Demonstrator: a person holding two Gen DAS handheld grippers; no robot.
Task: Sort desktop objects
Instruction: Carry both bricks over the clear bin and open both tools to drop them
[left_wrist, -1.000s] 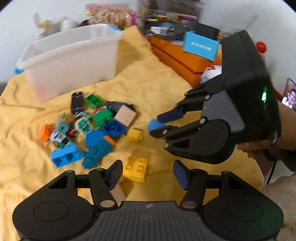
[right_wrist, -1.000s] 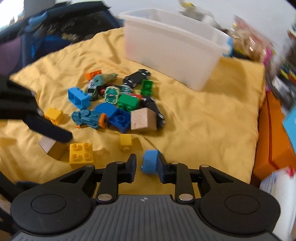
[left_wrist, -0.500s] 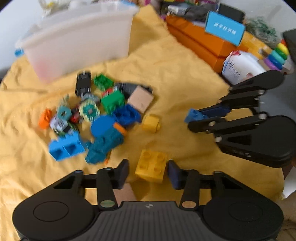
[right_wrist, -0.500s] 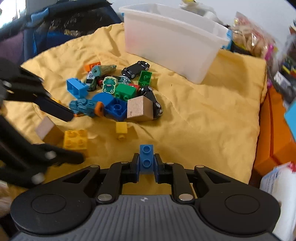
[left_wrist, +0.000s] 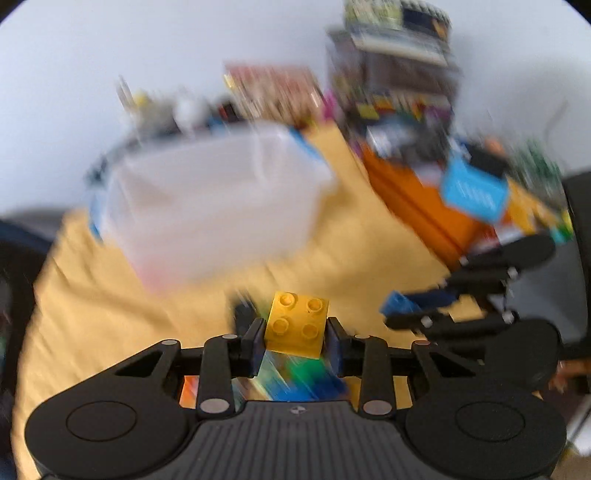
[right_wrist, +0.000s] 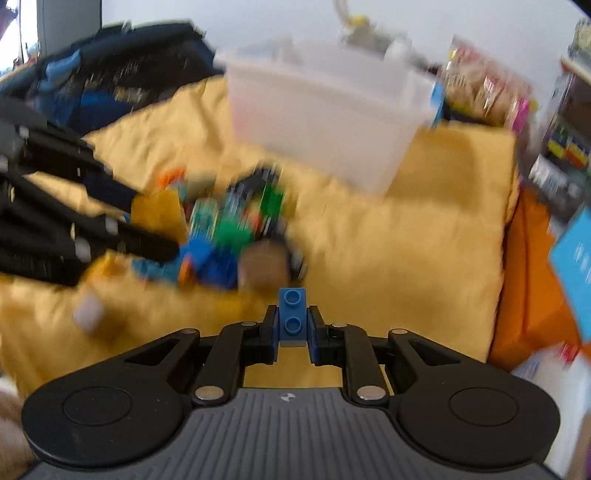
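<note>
- Yellow cloth (right_wrist: 406, 258) covers the surface; both views are motion-blurred.
- Translucent white plastic bin (left_wrist: 214, 206) sits on the cloth at the far side, beyond the toy pile; also seen in the right wrist view (right_wrist: 325, 122).
- Orange box (left_wrist: 417, 206) lies right of the bin, a blue card (left_wrist: 474, 194) on top of it.
- Toy pile (right_wrist: 236, 236) – green, blue and orange bricks, a wooden block, a dark toy car – lies on the cloth in front of the bin; detail too smeared to separate further.
- Left gripper (left_wrist: 295, 336) is closed on a yellow 2x2 brick (left_wrist: 297, 325), studs facing the camera, lifted off the cloth above the pile.
- Right gripper (right_wrist: 292, 328) is clamped on a small blue brick (right_wrist: 292, 314) – two studs visible, held clear of the cloth, near the pile's edge.
</note>
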